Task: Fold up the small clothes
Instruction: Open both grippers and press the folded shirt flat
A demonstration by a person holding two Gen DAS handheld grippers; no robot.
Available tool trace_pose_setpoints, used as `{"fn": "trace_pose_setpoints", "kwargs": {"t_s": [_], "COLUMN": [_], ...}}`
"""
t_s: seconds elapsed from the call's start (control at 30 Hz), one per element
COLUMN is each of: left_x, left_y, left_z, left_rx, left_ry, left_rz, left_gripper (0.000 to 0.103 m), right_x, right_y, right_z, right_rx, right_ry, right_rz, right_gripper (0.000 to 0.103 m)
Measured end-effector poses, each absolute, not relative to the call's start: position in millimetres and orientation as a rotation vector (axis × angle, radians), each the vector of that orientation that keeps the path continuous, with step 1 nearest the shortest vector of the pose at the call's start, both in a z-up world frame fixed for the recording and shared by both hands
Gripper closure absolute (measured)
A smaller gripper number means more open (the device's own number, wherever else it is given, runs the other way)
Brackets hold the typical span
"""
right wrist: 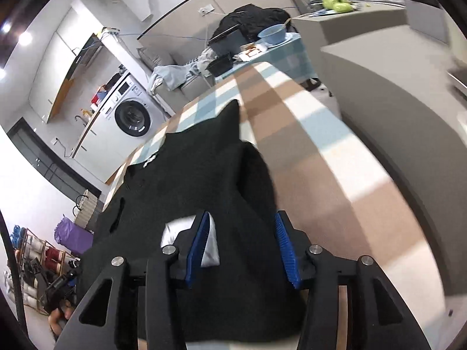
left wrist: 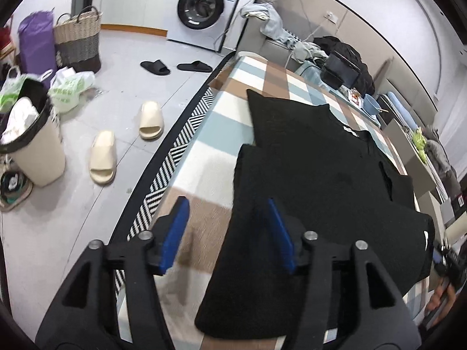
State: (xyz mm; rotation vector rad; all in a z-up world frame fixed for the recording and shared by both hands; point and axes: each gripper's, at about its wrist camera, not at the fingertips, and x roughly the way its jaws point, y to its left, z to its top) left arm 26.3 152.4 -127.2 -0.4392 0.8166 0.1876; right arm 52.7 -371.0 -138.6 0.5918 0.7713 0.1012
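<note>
A soft black garment (left wrist: pixel 318 163) lies flat on the checked cloth (left wrist: pixel 204 134), filling the frame's centre. My left gripper (left wrist: pixel 229 233) and right gripper (right wrist: pixel 245 245) gape wide, ribbed blue pads empty.

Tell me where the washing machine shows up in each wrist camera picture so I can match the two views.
Left wrist view: the washing machine stands at top centre, beyond the floor with the slippers.
Right wrist view: it sits at middle left, tilted, past the far edge of the checked cloth.
Shared landmark: the black garment spread on that cloth, in front of both claws.
</note>
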Motion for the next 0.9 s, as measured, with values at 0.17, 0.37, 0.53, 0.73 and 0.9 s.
{"fn": "trace_pose_setpoints", "kwargs": {"t_s": [0.17,0.37,0.53,0.73,0.9], "left_x": [3,-10,-24,-32,-38], "left_y": [147,136,133,132,128], "left_z": [-125,-123,-125,-132,-133], "left_rx": [-0.434,-0.411,-0.417,-0.453,-0.457], "left_ry": [0.827,0.835,0.844,0.871,0.881], "left_rz": [0.176,0.139,0.136,0.101,0.074], "left_gripper": [0.044,0.044,0.044,0.044,0.044], "right_x": [7,0,-3,-10,3], "right_y": [-382,-380,-366,-350,-352], "right_z": [-147,-157,-146,-133,-147], "right_rx": [0.640,0.642,0.598,0.567,0.600], "right_ry": [0.759,0.772,0.765,0.719,0.752], "right_rz": [0.078,0.141,0.169,0.304,0.275], "right_gripper": [0.051,0.048,0.048,0.048,0.048]}}
